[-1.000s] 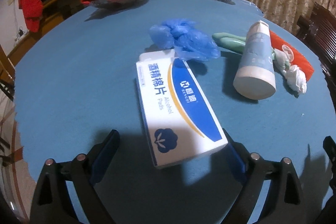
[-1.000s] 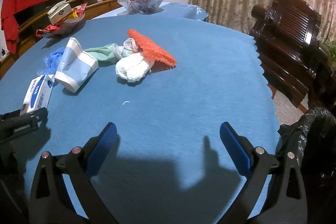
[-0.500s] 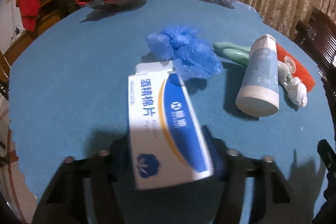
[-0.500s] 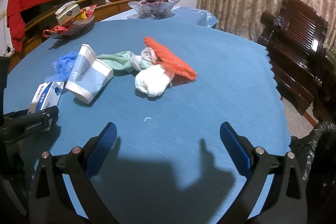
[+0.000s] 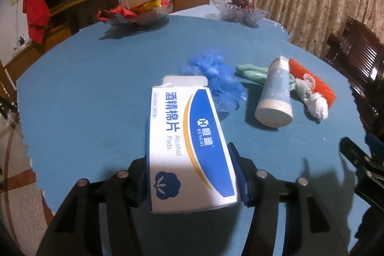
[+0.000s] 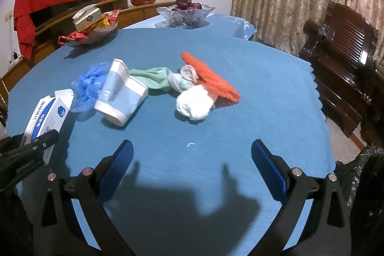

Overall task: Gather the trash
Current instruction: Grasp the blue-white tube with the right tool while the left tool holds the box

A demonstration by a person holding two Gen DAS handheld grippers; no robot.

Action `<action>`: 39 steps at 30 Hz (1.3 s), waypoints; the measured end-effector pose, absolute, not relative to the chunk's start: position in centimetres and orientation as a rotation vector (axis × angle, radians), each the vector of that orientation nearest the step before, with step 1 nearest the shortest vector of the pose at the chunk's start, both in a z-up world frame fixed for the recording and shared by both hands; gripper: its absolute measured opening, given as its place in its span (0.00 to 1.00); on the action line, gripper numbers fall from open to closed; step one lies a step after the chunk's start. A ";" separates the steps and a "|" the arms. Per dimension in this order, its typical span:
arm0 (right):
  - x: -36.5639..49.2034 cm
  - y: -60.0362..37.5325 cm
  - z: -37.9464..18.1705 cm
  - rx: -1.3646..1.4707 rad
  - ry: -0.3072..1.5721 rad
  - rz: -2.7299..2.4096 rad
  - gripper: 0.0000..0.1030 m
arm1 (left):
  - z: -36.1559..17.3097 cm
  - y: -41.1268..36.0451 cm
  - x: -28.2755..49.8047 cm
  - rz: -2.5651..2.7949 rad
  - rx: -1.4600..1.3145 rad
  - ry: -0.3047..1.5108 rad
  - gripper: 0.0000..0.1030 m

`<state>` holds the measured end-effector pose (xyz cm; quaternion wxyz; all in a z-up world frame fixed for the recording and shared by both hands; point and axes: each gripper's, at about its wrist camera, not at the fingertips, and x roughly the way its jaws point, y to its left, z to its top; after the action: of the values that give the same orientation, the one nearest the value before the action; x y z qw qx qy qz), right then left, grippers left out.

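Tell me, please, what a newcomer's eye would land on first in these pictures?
First, the white and blue box of alcohol pads, gripped in the left tool, whose jaws are closing on its sides. Beyond it on the blue table lies a cluster of trash: a blue bag, a paper cup on its side and an orange net. The right tool is open and empty.

Dim indoor light falls from above and behind me — my claws' shadows lie dark on the blue tablecloth (image 6: 252,78). Edges bend and blacken into corners; the far dishes look soft, colours slightly grainy.
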<state>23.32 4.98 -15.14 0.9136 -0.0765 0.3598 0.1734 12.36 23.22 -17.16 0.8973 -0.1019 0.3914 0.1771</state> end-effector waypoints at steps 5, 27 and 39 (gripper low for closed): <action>23.1 6.7 -14.5 -0.149 0.725 0.379 0.93 | -15.8 23.6 11.4 0.376 -0.187 0.769 0.55; 27.9 15.7 -15.7 -0.171 0.770 0.416 0.81 | -16.2 30.1 13.8 0.439 -0.173 0.723 0.54; 28.5 17.5 -17.3 -0.162 0.869 0.503 0.51 | -16.3 30.2 13.8 0.425 -0.173 0.723 0.54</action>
<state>28.48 17.54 -17.26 0.8735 -0.0773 0.4160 0.2407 13.77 30.21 -16.28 0.9097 -0.0841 0.3506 0.2061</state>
